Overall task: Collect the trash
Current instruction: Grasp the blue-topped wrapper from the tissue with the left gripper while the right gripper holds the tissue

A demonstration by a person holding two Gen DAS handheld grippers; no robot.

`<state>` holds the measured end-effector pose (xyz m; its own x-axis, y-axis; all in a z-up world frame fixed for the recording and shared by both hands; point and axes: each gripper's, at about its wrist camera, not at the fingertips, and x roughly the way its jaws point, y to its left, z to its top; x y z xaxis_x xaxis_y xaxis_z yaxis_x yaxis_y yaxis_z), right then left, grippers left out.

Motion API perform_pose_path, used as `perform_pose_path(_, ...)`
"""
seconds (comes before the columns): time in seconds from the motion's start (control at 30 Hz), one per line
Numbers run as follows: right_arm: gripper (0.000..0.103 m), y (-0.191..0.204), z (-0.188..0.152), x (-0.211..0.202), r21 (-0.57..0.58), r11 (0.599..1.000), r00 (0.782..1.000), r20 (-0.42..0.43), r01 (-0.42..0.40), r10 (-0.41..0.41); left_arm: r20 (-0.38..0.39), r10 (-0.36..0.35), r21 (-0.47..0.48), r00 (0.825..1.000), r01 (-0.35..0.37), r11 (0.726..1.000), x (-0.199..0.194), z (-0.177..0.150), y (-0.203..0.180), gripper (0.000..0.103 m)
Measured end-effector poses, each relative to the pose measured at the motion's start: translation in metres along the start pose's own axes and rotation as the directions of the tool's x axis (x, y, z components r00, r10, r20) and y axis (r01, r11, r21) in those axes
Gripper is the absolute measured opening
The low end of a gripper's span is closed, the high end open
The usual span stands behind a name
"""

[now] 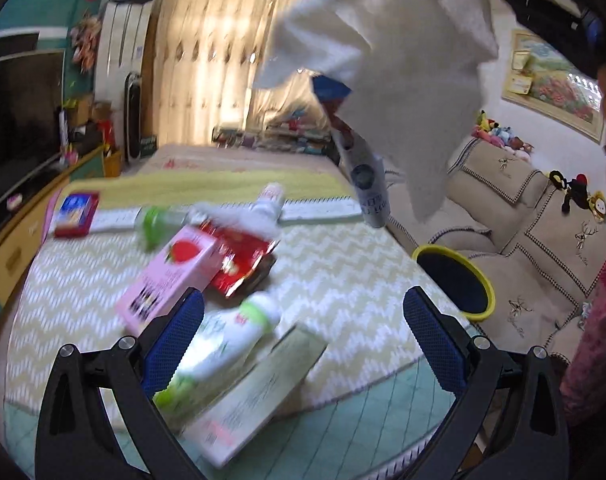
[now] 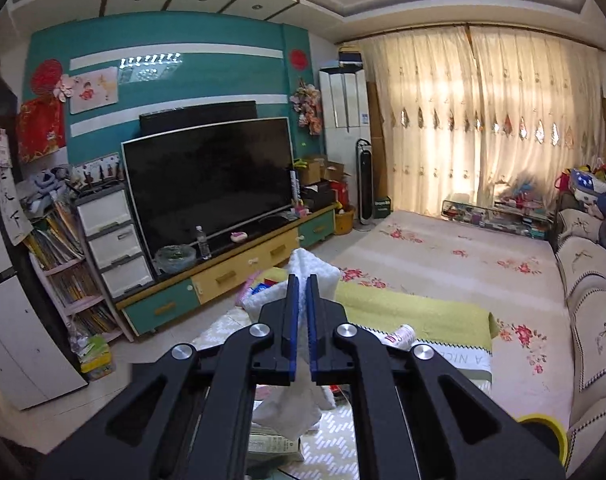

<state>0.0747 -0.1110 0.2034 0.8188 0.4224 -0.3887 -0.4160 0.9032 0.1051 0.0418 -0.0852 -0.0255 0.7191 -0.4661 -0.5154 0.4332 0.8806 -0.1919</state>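
Observation:
A crumpled white tissue is pinched in my right gripper, whose blue pads are shut on it, held up above the floor mat. In the left wrist view the same tissue hangs high at the top. My left gripper is open and low over a blurred pile of trash: a white bottle with a green cap, a pink carton, a red wrapper and a flat pale box. Nothing is between its pads.
A yellow-rimmed bin stands right of the zigzag mat, against the beige sofa. More litter lies farther back: a green-capped bottle, a white tube, a red and blue box. A person's pink sleeve is at right.

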Motion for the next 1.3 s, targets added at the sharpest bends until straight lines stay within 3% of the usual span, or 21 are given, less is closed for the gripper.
perform_pose_path(0.23, 0.004, 0.01, 0.009, -0.022, -0.016, 1.0, 1.0, 0.021, -0.017, 0.017, 0.109, -0.114, -0.044, 0.987, 0.119, 0.992, 0.016, 0.023, -0.011, 0.098)
perform_pose_path(0.53, 0.004, 0.011, 0.005, -0.032, -0.013, 0.998, 0.998, 0.02, -0.054, 0.054, 0.185, -0.14, -0.078, 0.973, 0.157, 0.985, 0.036, 0.043, -0.018, 0.097)
perform_pose_path(0.6, 0.004, 0.01, 0.005, -0.035, -0.015, 0.999, 0.998, 0.024, -0.049, 0.05, 0.2, -0.149, -0.088, 0.968, 0.17, 0.982, 0.039, 0.045, -0.018, 0.092)
perform_pose_path(0.73, 0.004, 0.004, 0.004, -0.036, -0.01, 0.999, 0.999, 0.018, -0.044, 0.045, 0.217, -0.182, -0.069, 0.959, 0.201, 0.977, 0.039, 0.046, -0.023, 0.065)
perform_pose_path(0.8, 0.004, 0.003, 0.003, -0.036, -0.006, 0.999, 0.999, 0.015, -0.05, 0.05, 0.195, -0.17, -0.043, 0.966, 0.182, 0.982, 0.045, 0.047, -0.029, 0.054)
perform_pose_path(0.87, 0.004, 0.003, 0.002, -0.037, -0.005, 0.999, 0.998, 0.017, -0.052, 0.052, 0.165, -0.165, -0.03, 0.972, 0.172, 0.985, 0.052, 0.046, -0.033, 0.031)
perform_pose_path(0.93, 0.004, 0.001, 0.003, -0.039, -0.004, 0.999, 0.998, 0.023, -0.052, 0.052, 0.154, -0.181, -0.034, 0.971, 0.188, 0.981, 0.056, 0.045, -0.032, 0.022)
perform_pose_path(1.07, 0.004, -0.002, 0.004, -0.048, -0.004, 0.999, 0.998, 0.043, -0.045, 0.045, 0.177, -0.196, -0.046, 0.964, 0.207, 0.977, 0.057, 0.041, -0.03, 0.016)
perform_pose_path(1.3, 0.004, -0.02, 0.008, -0.07, 0.03, 1.0, 0.996, 0.093, -0.008, 0.005, 0.141, -0.169, -0.015, 0.975, 0.173, 0.985, 0.054, 0.028, -0.028, 0.014)
